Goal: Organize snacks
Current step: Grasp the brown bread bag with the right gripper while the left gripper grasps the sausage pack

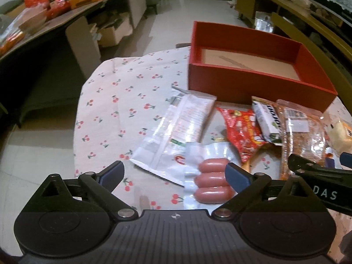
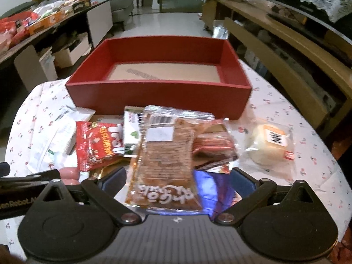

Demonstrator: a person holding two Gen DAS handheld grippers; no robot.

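An empty red box (image 1: 253, 83) (image 2: 158, 92) stands at the back of the table. Before it lies a pile of snacks: a white packet (image 1: 176, 129), a pack of pink sausages (image 1: 212, 181), a red packet (image 1: 242, 132) (image 2: 96, 143), a clear pack of brown crackers (image 2: 165, 158) (image 1: 301, 132) and a round wrapped bun (image 2: 270, 145). My left gripper (image 1: 176, 173) is open just above the sausages and white packet. My right gripper (image 2: 179, 180) is open, its fingers either side of the cracker pack's near end. It also shows at the right of the left wrist view (image 1: 316, 165).
The table wears a white cloth with cherries (image 1: 123, 101). A long cluttered counter (image 1: 55, 11) runs along the left, and wooden shelving (image 2: 286, 39) along the right. The floor (image 1: 169, 22) lies beyond the table.
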